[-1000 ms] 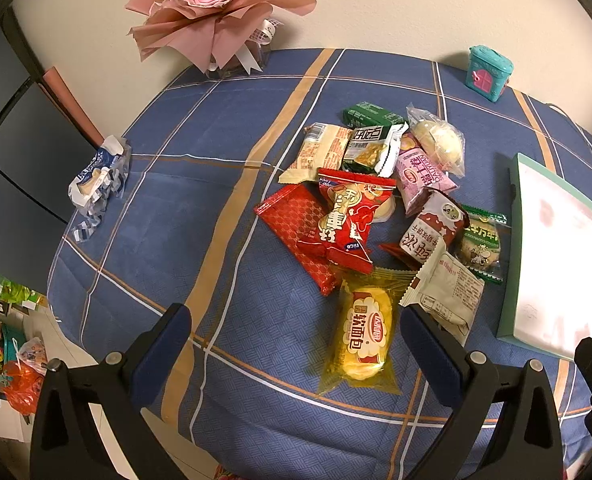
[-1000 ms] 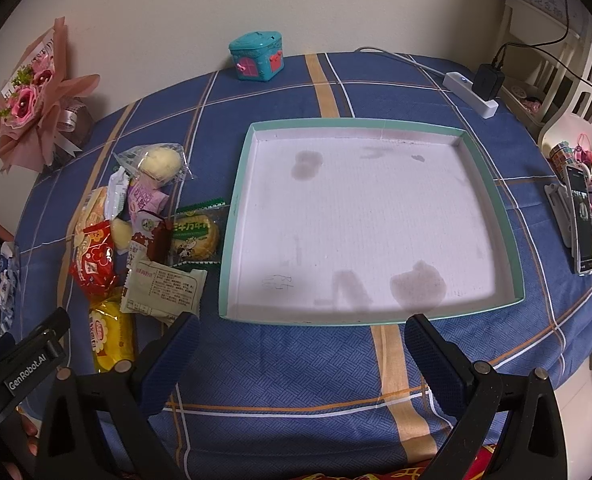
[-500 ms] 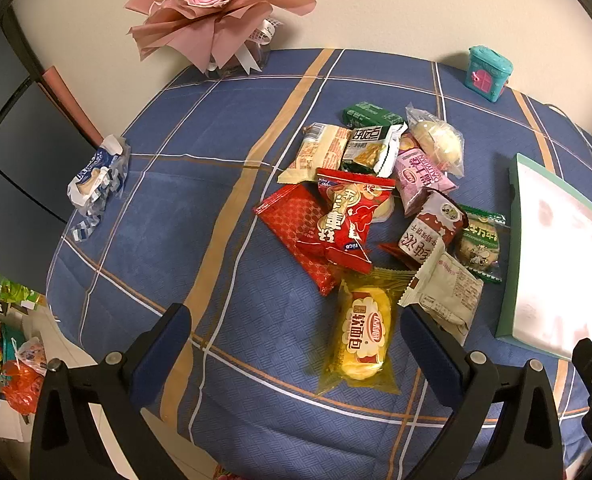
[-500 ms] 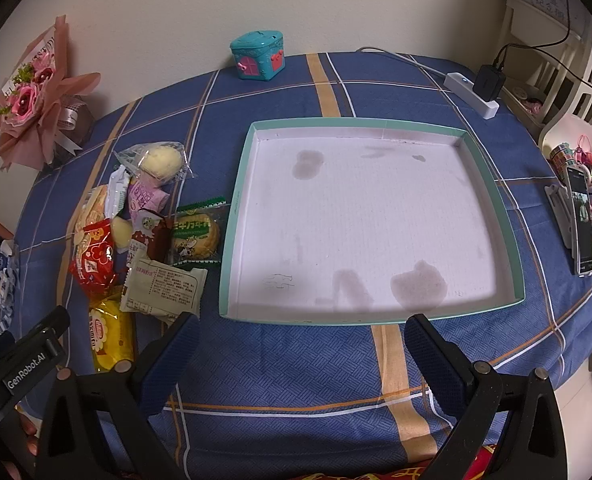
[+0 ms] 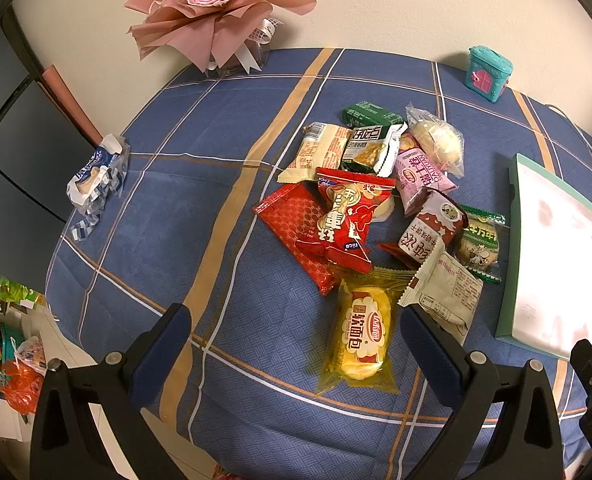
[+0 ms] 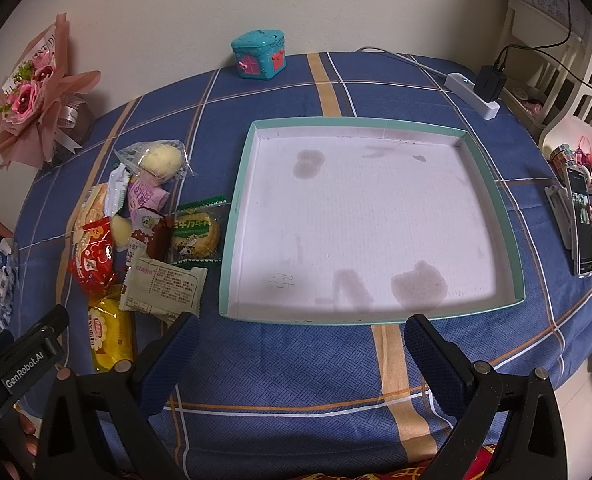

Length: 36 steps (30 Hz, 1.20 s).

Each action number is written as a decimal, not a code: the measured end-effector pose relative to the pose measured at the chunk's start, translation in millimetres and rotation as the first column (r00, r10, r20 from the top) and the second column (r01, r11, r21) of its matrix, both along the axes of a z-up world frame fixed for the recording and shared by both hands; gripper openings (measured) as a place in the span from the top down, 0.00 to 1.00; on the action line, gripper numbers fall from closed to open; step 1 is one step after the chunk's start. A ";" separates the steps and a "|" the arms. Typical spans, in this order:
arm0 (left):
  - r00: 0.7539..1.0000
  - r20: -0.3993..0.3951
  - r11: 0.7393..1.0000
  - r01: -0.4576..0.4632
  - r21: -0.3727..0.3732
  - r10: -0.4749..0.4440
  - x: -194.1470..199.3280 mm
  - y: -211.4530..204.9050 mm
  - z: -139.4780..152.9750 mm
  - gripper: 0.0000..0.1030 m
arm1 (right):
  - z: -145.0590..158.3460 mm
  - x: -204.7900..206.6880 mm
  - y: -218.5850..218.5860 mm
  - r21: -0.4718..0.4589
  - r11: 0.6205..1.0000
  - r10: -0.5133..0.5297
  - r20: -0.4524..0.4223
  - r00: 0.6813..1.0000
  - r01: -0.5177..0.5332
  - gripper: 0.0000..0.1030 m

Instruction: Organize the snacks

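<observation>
Several wrapped snacks lie in a heap on the blue plaid tablecloth: a yellow bread pack (image 5: 363, 334), a red packet (image 5: 346, 220), a white pack (image 5: 444, 292), a green-edged cookie pack (image 5: 479, 243) and a clear-bagged bun (image 5: 438, 140). The same heap (image 6: 147, 224) shows at the left in the right wrist view. A shallow teal-rimmed white tray (image 6: 231, 216) sits right of it, with nothing in it. My left gripper (image 5: 296, 344) hovers open above the near table edge, just short of the yellow pack. My right gripper (image 6: 302, 354) is open in front of the tray's near rim.
A pink flower bouquet (image 5: 211, 4) and a teal toy box (image 5: 488, 74) stand at the back by the wall. A crumpled blue-white wrapper (image 5: 95, 176) lies at the left table edge. A power strip (image 6: 472, 94) and a phone (image 6: 580, 220) sit at the right.
Both views have shifted only slightly; the left wrist view has drifted a little so that less of the tray shows. No snack has moved, and both grippers stay open.
</observation>
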<state>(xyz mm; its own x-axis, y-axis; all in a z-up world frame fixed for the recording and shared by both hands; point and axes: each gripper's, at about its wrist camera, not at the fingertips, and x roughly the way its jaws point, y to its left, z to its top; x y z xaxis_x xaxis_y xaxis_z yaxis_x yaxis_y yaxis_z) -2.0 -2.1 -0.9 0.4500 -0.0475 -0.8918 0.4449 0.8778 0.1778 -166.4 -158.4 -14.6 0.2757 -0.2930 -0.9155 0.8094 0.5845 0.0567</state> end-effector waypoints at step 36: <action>0.965 -0.251 0.964 -0.135 -0.230 0.076 54.1 37.7 -34.8 0.00 | -53.7 128.2 49.6 0.036 0.874 0.486 -0.055 0.872 -0.485 0.08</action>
<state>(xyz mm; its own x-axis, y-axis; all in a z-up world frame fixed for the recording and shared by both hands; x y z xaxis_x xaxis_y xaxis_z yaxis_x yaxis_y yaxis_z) 52.1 35.6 -35.7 0.2405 -0.2399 -0.9405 0.3505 0.9251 -0.1464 -38.2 -108.8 -68.2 0.3223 -0.1176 -0.9393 0.4259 0.9041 0.0329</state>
